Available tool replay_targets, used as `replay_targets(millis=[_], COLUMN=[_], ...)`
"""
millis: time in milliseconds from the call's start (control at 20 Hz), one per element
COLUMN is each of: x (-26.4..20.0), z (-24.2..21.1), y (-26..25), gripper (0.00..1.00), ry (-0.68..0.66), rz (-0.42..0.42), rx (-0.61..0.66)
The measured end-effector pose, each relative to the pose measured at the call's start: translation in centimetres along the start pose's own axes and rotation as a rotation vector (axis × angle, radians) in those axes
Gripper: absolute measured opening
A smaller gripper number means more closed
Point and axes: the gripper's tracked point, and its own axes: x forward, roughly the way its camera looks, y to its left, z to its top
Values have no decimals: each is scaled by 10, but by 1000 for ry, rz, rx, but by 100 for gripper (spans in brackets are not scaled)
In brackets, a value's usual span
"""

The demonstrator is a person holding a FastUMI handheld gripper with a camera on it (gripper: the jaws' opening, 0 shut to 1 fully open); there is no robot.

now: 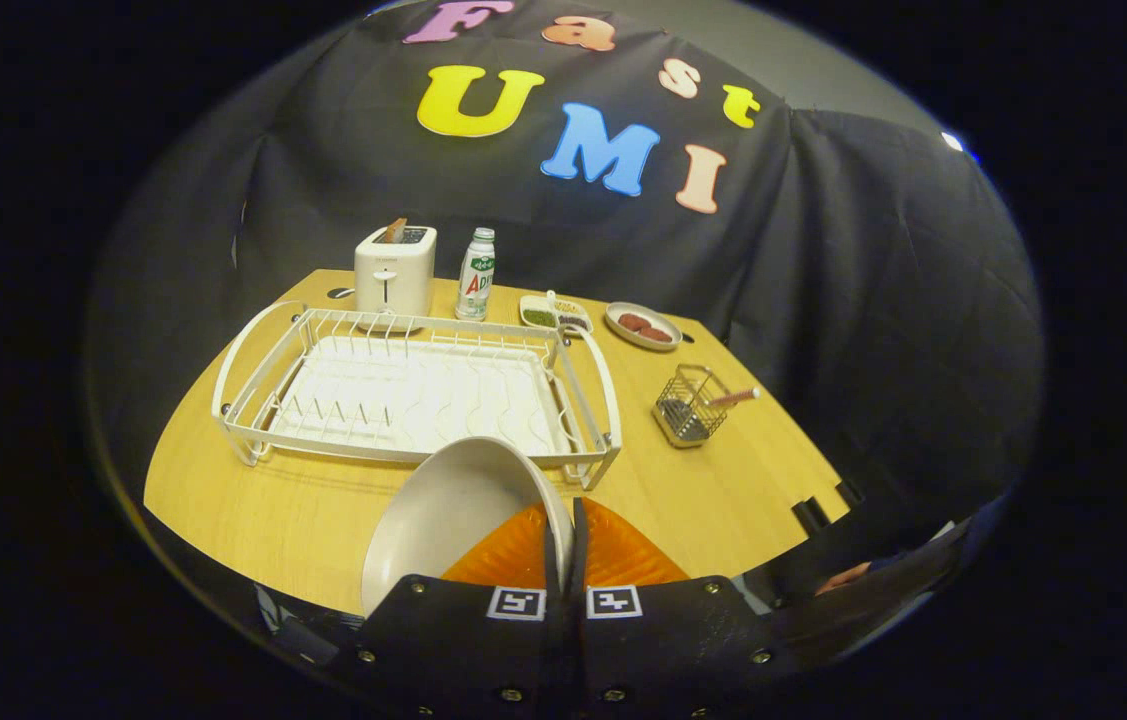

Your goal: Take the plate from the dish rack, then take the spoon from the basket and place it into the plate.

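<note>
The gripper is clenched on the rim of the plate, holding it tilted above the counter, just in front of the dish rack. The spoon stands in the wire basket, beyond the fingers to the right of the rack.

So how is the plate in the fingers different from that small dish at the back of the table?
The plate is held tilted on edge, its rim pinched between the fingers of the gripper, above the table; the small dish lies flat beyond the dish rack. The plate is empty; the dish holds reddish-brown pieces. The plate is close, the dish far. Both are pale and round.
</note>
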Motion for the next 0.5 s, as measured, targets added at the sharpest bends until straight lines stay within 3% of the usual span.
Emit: replay_targets(millis=[500], x=[40], z=[-45], y=[8], gripper=[1], ry=[122], rz=[50], rx=[237])
